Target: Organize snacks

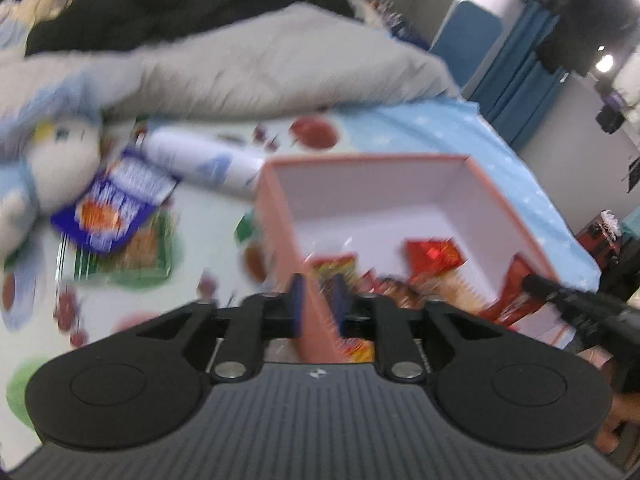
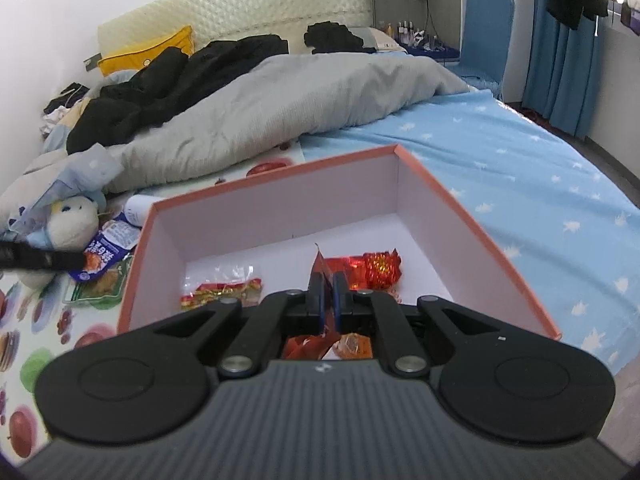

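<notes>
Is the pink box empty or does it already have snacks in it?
Not empty. The pink box is open-topped; several wrapped snacks lie on its white floor, including a red foil packet and a yellow-red packet.

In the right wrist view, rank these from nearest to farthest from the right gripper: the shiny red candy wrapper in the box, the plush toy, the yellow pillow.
1. Shiny red candy wrapper: inside the orange box, just ahead and right of the right gripper.
2. Plush toy: on the bed, left of the box.
3. Yellow pillow: far back left, against the headboard.
</notes>
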### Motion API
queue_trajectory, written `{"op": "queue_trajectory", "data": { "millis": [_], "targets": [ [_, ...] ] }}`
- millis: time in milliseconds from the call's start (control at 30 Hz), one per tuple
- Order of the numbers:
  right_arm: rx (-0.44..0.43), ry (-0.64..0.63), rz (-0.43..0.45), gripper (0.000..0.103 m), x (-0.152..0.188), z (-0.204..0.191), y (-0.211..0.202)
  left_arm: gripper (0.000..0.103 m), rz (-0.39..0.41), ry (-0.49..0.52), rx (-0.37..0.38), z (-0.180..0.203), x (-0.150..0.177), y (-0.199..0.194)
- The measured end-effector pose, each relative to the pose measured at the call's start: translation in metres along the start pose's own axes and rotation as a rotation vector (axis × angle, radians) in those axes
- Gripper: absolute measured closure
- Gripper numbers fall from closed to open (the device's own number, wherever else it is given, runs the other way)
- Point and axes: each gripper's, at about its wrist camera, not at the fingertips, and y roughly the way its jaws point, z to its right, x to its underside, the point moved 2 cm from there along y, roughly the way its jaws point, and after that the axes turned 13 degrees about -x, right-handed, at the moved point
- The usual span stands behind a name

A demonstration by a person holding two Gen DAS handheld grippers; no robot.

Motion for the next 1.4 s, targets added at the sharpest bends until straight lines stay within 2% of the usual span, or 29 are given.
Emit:
{"op": "queue_trajectory", "data": {
  "millis": [33, 67, 167, 200, 267, 433, 567, 633, 667, 700, 900, 933, 1000, 1067, 1167, 1233, 1400],
  "targets": [
    [-0.001, 0.006, 0.002, 0.095, 0.001, 0.001, 0.0, 0.057, 0.002, 0.004, 0.007, -0.008, 0.009, 0.008],
    [-0.002, 0.011, 0.004, 0.095, 0.001, 0.002, 0.001, 0.052, -0.007, 0.011, 0.01, -0.014, 0.016, 0.016],
    [-0.005, 0.021, 0.011, 0.095, 0.004, 0.004, 0.001, 0.05, -0.04, 0.018, -0.038, -0.029, 0.037, 0.038],
    [-0.008, 0.025, 0.009, 0.096, 0.005, 0.005, 0.002, 0.04, -0.04, 0.02, -0.054, -0.032, 0.041, 0.043],
    [-0.011, 0.032, 0.006, 0.096, 0.007, 0.006, 0.003, 0.031, -0.041, 0.023, -0.053, -0.035, 0.045, 0.051],
    [-0.014, 0.032, 0.003, 0.096, 0.009, 0.006, 0.003, 0.031, -0.062, 0.062, -0.043, -0.025, 0.052, 0.07],
    [-0.014, 0.025, 0.001, 0.096, 0.01, 0.006, 0.003, 0.033, -0.061, 0.038, -0.01, -0.021, 0.051, 0.079],
    [-0.014, 0.022, -0.002, 0.096, 0.01, 0.006, 0.002, 0.034, -0.079, -0.008, -0.008, -0.027, 0.049, 0.084],
    [-0.014, 0.022, -0.002, 0.096, 0.01, 0.007, 0.003, 0.037, -0.09, -0.016, -0.012, -0.029, 0.048, 0.088],
    [-0.014, 0.022, -0.003, 0.096, 0.01, 0.007, 0.003, 0.042, -0.101, -0.013, -0.016, -0.03, 0.047, 0.09],
    [-0.016, 0.03, -0.006, 0.096, 0.011, 0.01, 0.004, 0.05, -0.116, 0.026, -0.057, -0.023, 0.049, 0.103],
    [-0.017, 0.033, -0.007, 0.096, 0.011, 0.01, 0.004, 0.052, -0.122, 0.02, -0.059, -0.025, 0.051, 0.107],
    [-0.02, 0.031, -0.01, 0.096, 0.012, 0.01, 0.004, 0.066, -0.128, 0.017, -0.065, -0.025, 0.054, 0.11],
    [-0.023, 0.027, -0.013, 0.096, 0.013, 0.009, 0.005, 0.072, -0.125, 0.009, -0.07, -0.025, 0.056, 0.108],
    [-0.03, 0.024, -0.018, 0.096, 0.012, 0.009, 0.006, 0.075, -0.133, 0.028, -0.087, -0.024, 0.056, 0.102],
    [-0.035, 0.032, -0.021, 0.096, 0.01, 0.01, 0.008, 0.076, -0.142, 0.022, -0.127, -0.027, 0.053, 0.093],
    [-0.056, 0.061, -0.032, 0.096, 0.005, 0.012, 0.016, 0.076, -0.11, -0.014, -0.141, -0.033, 0.032, 0.062]
  ]
}}
